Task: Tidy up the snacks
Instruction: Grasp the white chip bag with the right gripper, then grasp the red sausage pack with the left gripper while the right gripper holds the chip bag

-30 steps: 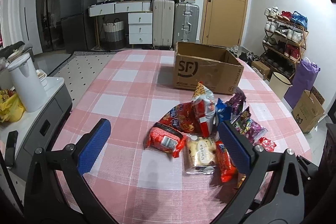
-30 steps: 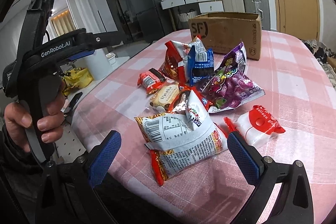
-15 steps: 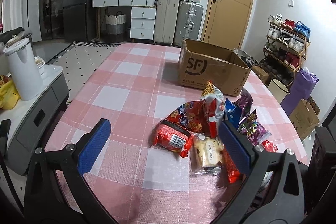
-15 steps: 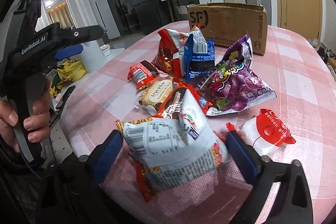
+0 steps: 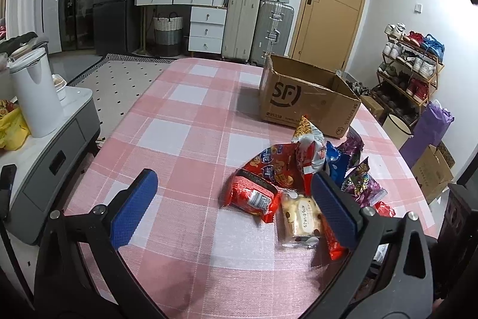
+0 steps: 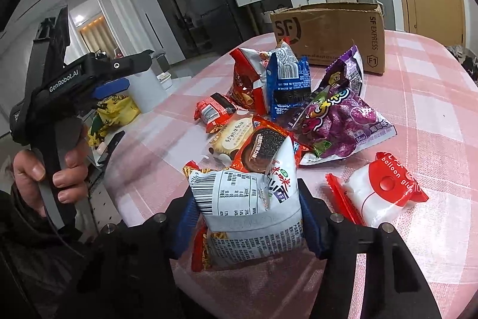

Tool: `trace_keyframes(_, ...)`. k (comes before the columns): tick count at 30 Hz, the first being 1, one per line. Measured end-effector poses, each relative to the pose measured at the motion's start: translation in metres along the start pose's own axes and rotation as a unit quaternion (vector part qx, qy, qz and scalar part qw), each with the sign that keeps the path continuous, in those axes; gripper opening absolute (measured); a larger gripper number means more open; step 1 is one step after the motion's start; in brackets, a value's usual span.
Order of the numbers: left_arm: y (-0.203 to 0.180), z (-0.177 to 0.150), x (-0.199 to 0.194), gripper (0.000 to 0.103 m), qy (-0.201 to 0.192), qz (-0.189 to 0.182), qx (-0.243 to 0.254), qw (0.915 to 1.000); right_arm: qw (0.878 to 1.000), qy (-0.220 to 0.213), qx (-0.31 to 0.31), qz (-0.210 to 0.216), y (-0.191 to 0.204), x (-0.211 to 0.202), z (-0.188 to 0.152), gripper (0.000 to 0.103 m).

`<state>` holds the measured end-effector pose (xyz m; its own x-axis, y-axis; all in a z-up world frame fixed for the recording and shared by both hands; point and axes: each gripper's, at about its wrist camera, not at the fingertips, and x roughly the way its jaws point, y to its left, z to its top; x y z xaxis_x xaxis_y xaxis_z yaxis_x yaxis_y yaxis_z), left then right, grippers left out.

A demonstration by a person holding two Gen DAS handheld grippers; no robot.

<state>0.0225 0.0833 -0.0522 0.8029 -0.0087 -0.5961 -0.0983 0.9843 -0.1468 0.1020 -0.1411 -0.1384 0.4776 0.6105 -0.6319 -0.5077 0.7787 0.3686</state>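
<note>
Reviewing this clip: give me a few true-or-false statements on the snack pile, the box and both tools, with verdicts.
1. The right tool has the white snack bag between its closing pads. True.
2. The left tool holds a snack. False: it is open, nothing between its pads.
3. The cardboard box lies beyond the snack pile. True.
4. The purple bag is inside the box. False: it lies on the table.

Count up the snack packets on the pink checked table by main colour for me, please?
Red or orange packets: 4
Blue packets: 1
Purple packets: 1
Cream packets: 1
White packets, the one between the right gripper's closing jaws: 1
Total: 8
</note>
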Motion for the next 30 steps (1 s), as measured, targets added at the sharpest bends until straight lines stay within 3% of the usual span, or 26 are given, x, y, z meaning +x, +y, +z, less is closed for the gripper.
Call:
trace_keyframes(12,0.008,-0.003,0.007,0.102,0.018,0.006,-0.009,0.9998,1.0,-0.022,0.005,0.002,0.0,-0.014,-0.001,0.059)
trace_keyframes(30,0.001,-0.018,0.071,0.102,0.106,0.0,0.02,0.9942,0.998,-0.053,0.017,-0.005,-0.007,-0.033,-0.002,0.059)
